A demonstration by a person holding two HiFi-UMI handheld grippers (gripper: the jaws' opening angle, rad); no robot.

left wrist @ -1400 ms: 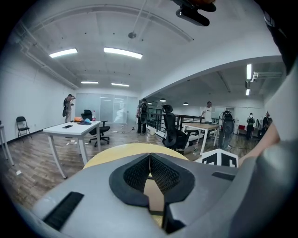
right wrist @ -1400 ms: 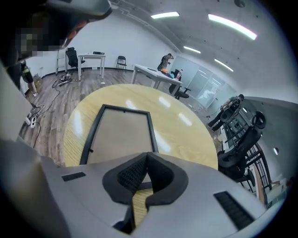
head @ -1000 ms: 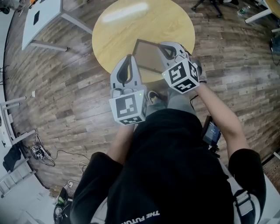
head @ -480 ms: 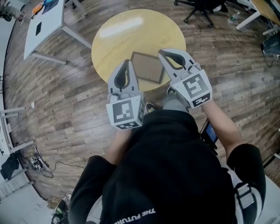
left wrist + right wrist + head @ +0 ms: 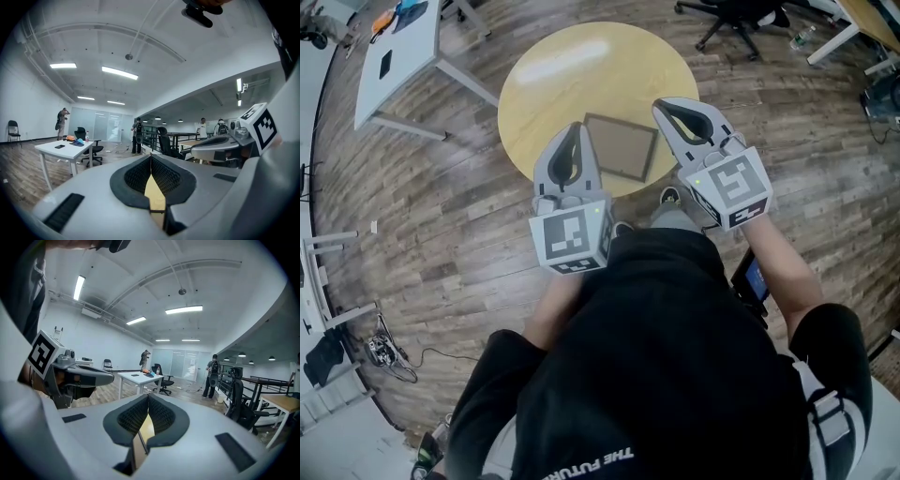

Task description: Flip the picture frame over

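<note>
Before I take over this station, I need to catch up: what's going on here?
A person stands at a round wooden table, holding a gripper in each hand. The picture frame lies flat near the table's near edge, and neither gripper touches it. The left gripper and right gripper are held up above the table, fingers closed on nothing. Which face of the frame is up I cannot tell.

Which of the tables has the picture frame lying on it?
The round yellow wooden table straight ahead: the picture frame lies flat near its closer edge. The white rectangular table at far left carries only small items.
</note>
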